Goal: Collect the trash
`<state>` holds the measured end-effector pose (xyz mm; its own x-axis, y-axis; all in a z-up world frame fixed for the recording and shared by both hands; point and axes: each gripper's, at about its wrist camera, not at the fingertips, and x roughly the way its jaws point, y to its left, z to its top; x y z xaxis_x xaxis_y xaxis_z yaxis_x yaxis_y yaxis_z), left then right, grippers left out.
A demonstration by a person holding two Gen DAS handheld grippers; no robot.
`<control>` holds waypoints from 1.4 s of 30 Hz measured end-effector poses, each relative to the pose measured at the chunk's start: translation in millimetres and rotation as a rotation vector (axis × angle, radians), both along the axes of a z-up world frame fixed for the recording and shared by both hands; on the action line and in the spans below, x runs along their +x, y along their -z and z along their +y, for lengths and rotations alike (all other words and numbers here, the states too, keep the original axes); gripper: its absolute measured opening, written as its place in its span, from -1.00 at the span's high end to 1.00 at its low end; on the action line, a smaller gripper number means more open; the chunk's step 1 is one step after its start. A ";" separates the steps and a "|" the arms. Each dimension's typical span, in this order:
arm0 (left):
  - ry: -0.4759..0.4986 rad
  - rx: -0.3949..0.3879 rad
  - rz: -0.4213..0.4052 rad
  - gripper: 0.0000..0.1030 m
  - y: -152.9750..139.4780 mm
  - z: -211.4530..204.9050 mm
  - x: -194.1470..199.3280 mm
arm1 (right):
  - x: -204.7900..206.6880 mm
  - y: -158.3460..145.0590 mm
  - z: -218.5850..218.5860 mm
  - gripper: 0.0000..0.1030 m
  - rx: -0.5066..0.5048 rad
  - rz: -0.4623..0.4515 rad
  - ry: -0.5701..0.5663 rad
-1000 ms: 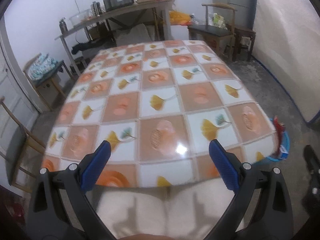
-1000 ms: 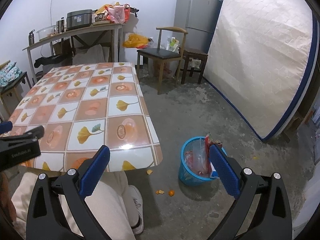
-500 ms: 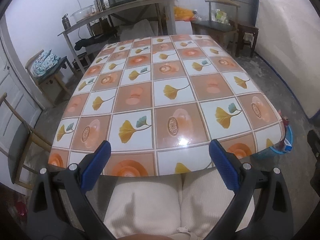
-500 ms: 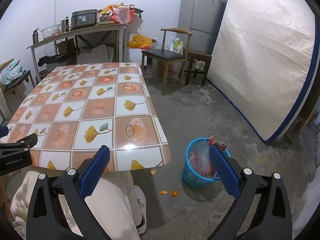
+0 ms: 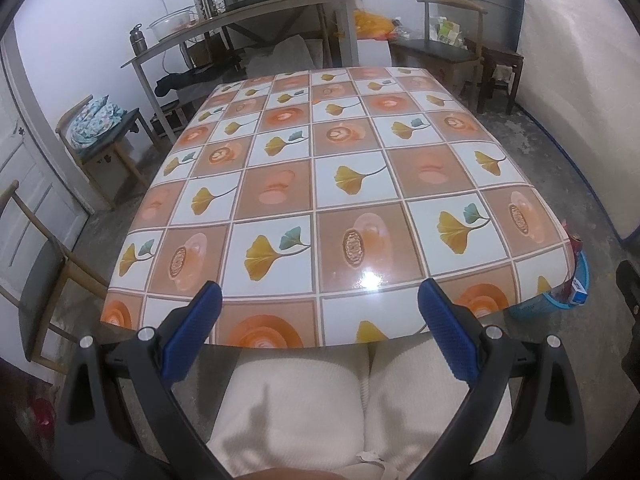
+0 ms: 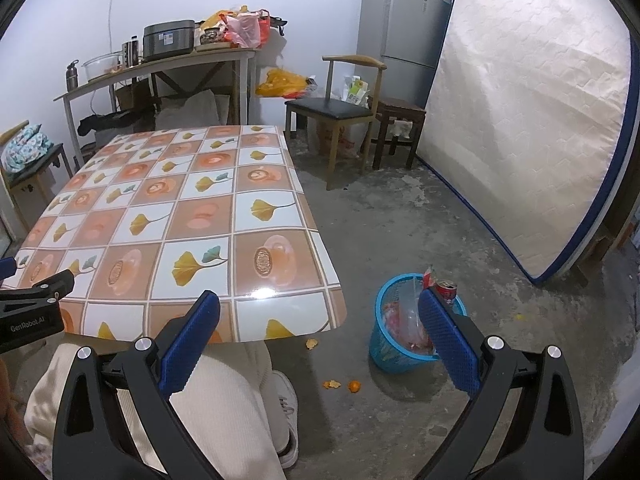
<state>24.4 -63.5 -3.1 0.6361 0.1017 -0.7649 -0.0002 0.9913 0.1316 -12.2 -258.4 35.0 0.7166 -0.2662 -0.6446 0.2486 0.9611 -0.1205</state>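
Left claw (image 5: 318,330) empty, right claw (image 6: 318,330) empty, blue basket (image 6: 390,350) full

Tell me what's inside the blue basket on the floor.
The blue basket holds a clear plastic bag, red wrappers and a red can at its rim. The right gripper's finger covers part; the bottom is hidden.

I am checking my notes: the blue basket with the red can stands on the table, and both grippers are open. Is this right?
Not quite. The basket with the can stands on the floor beside the table, as the right wrist view shows. Both grippers, left and right, are open.
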 end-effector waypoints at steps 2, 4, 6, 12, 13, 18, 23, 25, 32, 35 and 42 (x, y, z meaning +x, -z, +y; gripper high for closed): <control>-0.004 0.001 0.002 -0.84 0.4 0.4 1.4 | 0.5 0.2 -0.1 -0.87 0.001 0.000 -0.001; -0.005 0.000 0.005 -0.84 0.7 1.0 1.7 | 0.6 0.2 0.3 -0.87 0.001 0.000 -0.001; -0.004 -0.001 0.004 -0.84 0.6 1.2 1.9 | 1.1 0.0 0.4 -0.87 0.000 -0.001 -0.003; 0.010 -0.009 0.010 -0.83 1.7 0.4 4.7 | 1.3 -0.3 0.5 -0.87 -0.001 -0.001 -0.003; 0.014 -0.011 0.014 -0.83 2.0 -0.8 5.3 | 1.2 -0.4 0.7 -0.87 -0.003 -0.001 -0.002; 0.058 -0.019 0.012 -0.83 0.7 -10.5 5.3 | 0.7 -4.0 -2.3 -0.87 -0.013 -0.003 0.003; 0.083 -0.021 0.012 -0.83 -0.1 -16.3 4.8 | -2.5 -7.3 -9.6 -0.87 -0.015 -0.008 0.020; 0.085 -0.023 0.013 -0.84 -0.3 -17.7 5.0 | -3.2 -7.7 -11.9 -0.87 -0.014 -0.007 0.023; 0.083 -0.021 0.008 -0.84 -1.6 -19.5 3.7 | -3.6 -8.2 -12.6 -0.87 -0.014 -0.008 0.022; 0.084 -0.022 0.008 -0.84 -1.6 -19.3 3.8 | -4.2 -8.4 -12.7 -0.87 -0.015 -0.009 0.019; 0.083 -0.022 0.009 -0.83 -1.5 -19.7 3.5 | -6.1 -9.1 -13.8 -0.87 -0.014 -0.007 0.017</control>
